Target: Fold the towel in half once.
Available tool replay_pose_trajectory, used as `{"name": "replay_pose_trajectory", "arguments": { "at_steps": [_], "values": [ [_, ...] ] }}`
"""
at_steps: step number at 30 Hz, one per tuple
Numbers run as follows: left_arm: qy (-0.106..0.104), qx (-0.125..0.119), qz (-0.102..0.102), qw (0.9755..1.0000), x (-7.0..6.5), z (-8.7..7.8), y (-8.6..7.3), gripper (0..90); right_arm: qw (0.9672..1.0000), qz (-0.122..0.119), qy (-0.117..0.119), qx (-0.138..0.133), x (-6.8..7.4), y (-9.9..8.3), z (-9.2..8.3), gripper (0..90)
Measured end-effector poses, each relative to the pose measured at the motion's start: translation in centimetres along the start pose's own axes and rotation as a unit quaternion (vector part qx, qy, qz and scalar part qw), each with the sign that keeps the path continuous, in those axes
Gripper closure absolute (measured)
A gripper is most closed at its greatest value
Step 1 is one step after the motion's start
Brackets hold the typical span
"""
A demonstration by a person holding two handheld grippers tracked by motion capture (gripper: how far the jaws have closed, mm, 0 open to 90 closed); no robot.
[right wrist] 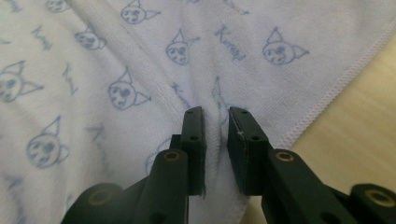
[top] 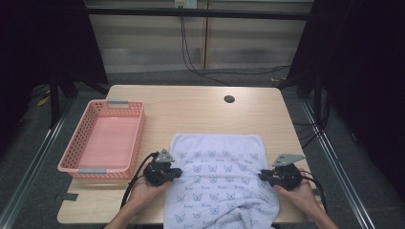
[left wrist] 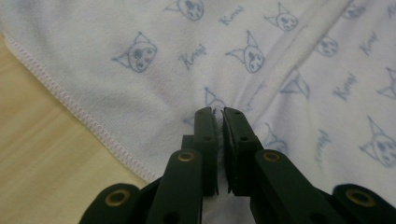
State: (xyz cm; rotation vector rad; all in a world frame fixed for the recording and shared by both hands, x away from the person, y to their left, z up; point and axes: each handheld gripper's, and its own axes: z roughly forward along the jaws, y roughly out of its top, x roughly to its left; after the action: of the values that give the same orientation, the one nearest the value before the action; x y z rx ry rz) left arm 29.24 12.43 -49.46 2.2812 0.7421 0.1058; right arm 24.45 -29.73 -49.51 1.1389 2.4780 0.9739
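A white towel printed with blue cat faces lies spread on the wooden table, its near end bunched over the front edge. My left gripper sits at the towel's left edge. In the left gripper view that gripper is shut on a pinched fold of the towel. My right gripper is at the towel's right edge. In the right gripper view its jaws stand slightly apart and squeeze a ridge of the towel between them.
A pink plastic basket stands empty at the table's left side, just left of my left gripper. A round cable hole is in the table at the back. Bare wood runs beside each towel edge.
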Motion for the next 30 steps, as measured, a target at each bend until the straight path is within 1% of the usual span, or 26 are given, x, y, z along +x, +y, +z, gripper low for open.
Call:
{"name": "replay_pose_trajectory", "arguments": {
  "at_steps": [1, 2, 3, 4, 5, 6, 7, 9, 10, 11, 13, 14, 15, 16, 17, 18, 19, 20, 21, 23, 24, 25, 26, 27, 29, 30],
  "values": [
    [-0.008, 0.0, -0.005, 1.0, -0.2, 0.0, 0.0, 84.1, 1.0, 0.0, 0.005, 0.007, 0.3, -0.3, -0.4, 78.2],
    [-0.014, 0.008, -0.002, 0.9999, -0.4, -0.1, -0.1, 83.4, 0.9999, -0.002, 0.007, 0.008, 0.4, -0.4, -0.5, 78.1],
    [-0.015, 0.007, -0.001, 0.9999, -0.8, -0.2, -0.1, 82.6, 0.9998, 0.001, 0.011, 0.015, 0.6, -0.5, -0.8, 78.0],
    [-0.015, 0.007, -0.001, 0.9999, -0.8, -0.2, -0.1, 81.9, 0.9996, 0.005, 0.016, 0.023, 0.9, -0.6, -1.1, 78.0],
    [-0.023, 0.017, 0.002, 0.9996, -1.6, -0.5, -0.3, 80.5, 0.9996, 0.001, 0.016, 0.024, 1.3, -0.8, -1.3, 77.9],
    [-0.031, 0.019, 0.002, 0.9993, -1.8, -0.7, -0.6, 79.6, 0.9995, 0.0, 0.016, 0.027, 1.6, -1.0, -1.5, 77.9],
    [-0.041, 0.022, 0.001, 0.9989, -2.1, -0.8, -0.7, 79.2, 0.9994, 0.002, 0.022, 0.027, 1.8, -1.2, -1.7, 77.5],
    [-0.054, 0.024, -0.003, 0.9982, -2.4, -1.1, -1.0, 76.6, 0.9992, 0.006, 0.031, 0.026, 1.9, -1.5, -1.9, 74.4],
    [-0.057, 0.016, -0.006, 0.9982, -2.4, -1.2, -1.0, 74.1, 0.9991, 0.004, 0.034, 0.026, 1.8, -1.5, -2.0, 70.9],
    [-0.061, 0.013, -0.004, 0.9981, -2.2, -1.4, -0.8, 71.5, 0.9994, 0.004, 0.026, 0.024, 1.8, -1.4, -2.0, 67.2],
    [-0.05, -0.005, -0.011, 0.9987, -1.6, -1.5, -0.2, 66.7, 0.9996, 0.012, 0.024, 0.005, 1.1, -0.9, -2.2, 61.6],
    [-0.05, -0.005, -0.011, 0.9987, -1.6, -1.5, -0.2, 65.9, 0.9996, 0.018, 0.02, -0.009, 0.5, -0.5, -2.2, 60.2],
    [-0.046, -0.03, -0.026, 0.9982, -0.7, -1.5, 0.7, 64.5, 0.9993, 0.024, 0.015, -0.023, -0.3, 0.0, -2.2, 59.4],
    [-0.035, -0.032, -0.026, 0.9985, -0.2, -1.4, 1.2, 63.9, 0.9991, 0.028, 0.012, -0.031, -0.7, 0.4, -2.1, 57.7],
    [-0.022, -0.032, -0.021, 0.999, 0.2, -1.3, 1.7, 63.2, 0.9988, 0.032, 0.006, -0.037, -1.4, 0.8, -1.9, 56.2],
    [-0.018, -0.039, -0.026, 0.9987, 0.7, -1.1, 2.1, 62.6, 0.9988, 0.032, 0.005, -0.037, -2.0, 1.3, -1.6, 55.4],
    [-0.02, -0.043, -0.033, 0.9983, 1.4, -0.8, 2.6, 61.5, 0.9987, 0.03, -0.002, -0.041, -2.6, 1.8, -1.2, 54.5],
    [-0.013, -0.05, -0.042, 0.9978, 2.0, -0.5, 3.1, 61.0, 0.9982, 0.036, -0.01, -0.047, -3.2, 2.3, -0.9, 53.1],
    [-0.006, -0.052, -0.044, 0.9976, 2.5, -0.3, 3.5, 60.4, 0.9979, 0.038, -0.01, -0.052, -3.8, 2.8, -0.4, 52.5],
    [0.004, -0.058, -0.051, 0.997, 3.4, 0.0, 4.1, 59.5, 0.9971, 0.034, -0.02, -0.064, -4.8, 3.8, 0.4, 51.5],
    [0.01, -0.06, -0.054, 0.9967, 3.8, 0.1, 4.4, 59.3, 0.9971, 0.036, -0.021, -0.064, -5.3, 4.3, 0.8, 49.5],
    [0.012, -0.065, -0.054, 0.9964, 4.1, 0.2, 4.5, 59.3, 0.9973, 0.035, -0.027, -0.059, -5.7, 4.7, 1.3, 48.9],
    [0.014, -0.066, -0.064, 0.9957, 4.4, 0.4, 4.6, 58.9, 0.9971, 0.032, -0.036, -0.06, -6.1, 5.0, 1.7, 48.7],
    [0.016, -0.062, -0.07, 0.9955, 4.7, 0.6, 4.7, 57.9, 0.9972, 0.036, -0.033, -0.057, -6.5, 5.3, 2.3, 48.0],
    [0.025, -0.055, -0.065, 0.9961, 4.7, 1.0, 4.7, 56.9, 0.9972, 0.039, -0.043, -0.046, -7.3, 5.7, 3.4, 46.5],
    [0.022, -0.055, -0.067, 0.996, 4.8, 1.1, 4.5, 56.3, 0.9975, 0.039, -0.044, -0.039, -7.6, 5.7, 3.9, 45.9]
  ]
}}
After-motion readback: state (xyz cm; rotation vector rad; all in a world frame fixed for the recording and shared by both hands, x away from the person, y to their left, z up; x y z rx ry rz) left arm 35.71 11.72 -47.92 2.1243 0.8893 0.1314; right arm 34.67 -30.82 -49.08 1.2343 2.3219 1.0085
